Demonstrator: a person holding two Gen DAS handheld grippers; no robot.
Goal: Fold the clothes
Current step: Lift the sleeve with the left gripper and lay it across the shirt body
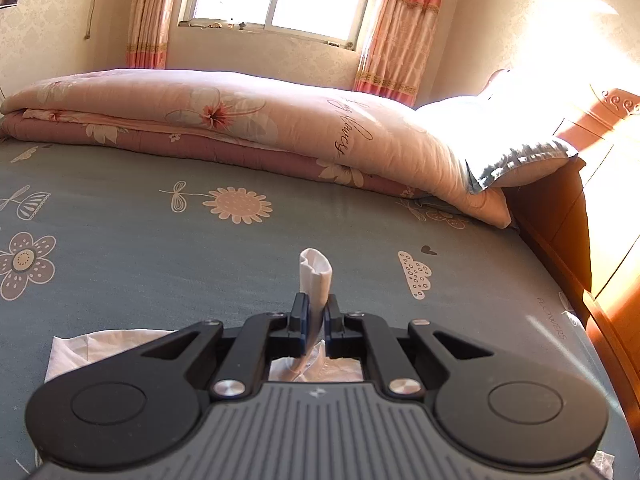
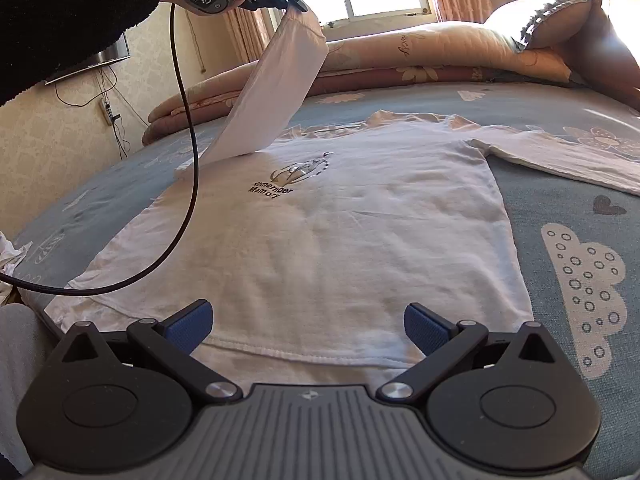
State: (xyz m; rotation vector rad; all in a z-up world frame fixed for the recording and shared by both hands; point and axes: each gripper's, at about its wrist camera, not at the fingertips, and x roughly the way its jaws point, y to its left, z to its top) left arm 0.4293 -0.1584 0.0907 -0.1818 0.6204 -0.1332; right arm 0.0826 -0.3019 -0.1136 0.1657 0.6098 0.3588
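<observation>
A white long-sleeved shirt [image 2: 340, 232] with a dark printed logo lies flat, front up, on the bed. My left gripper [image 1: 316, 314] is shut on the cuff of its left sleeve [image 1: 316, 276], which sticks up between the pads. The right wrist view shows that sleeve [image 2: 276, 92] lifted high off the bed and hanging over the shirt's chest from the left gripper [image 2: 294, 3], held by a hand in a black sleeve. The other sleeve [image 2: 560, 156] lies stretched out to the right. My right gripper [image 2: 308, 326] stands open just above the shirt's hem, with nothing between its fingers.
The bed has a blue-grey sheet [image 2: 560, 216] with flower and cloud prints. A folded pink quilt [image 1: 224, 120] and a pillow [image 1: 516, 148] lie along the far side. A wooden headboard [image 1: 568, 216] is at the right. A black cable [image 2: 188, 152] hangs over the shirt's left part.
</observation>
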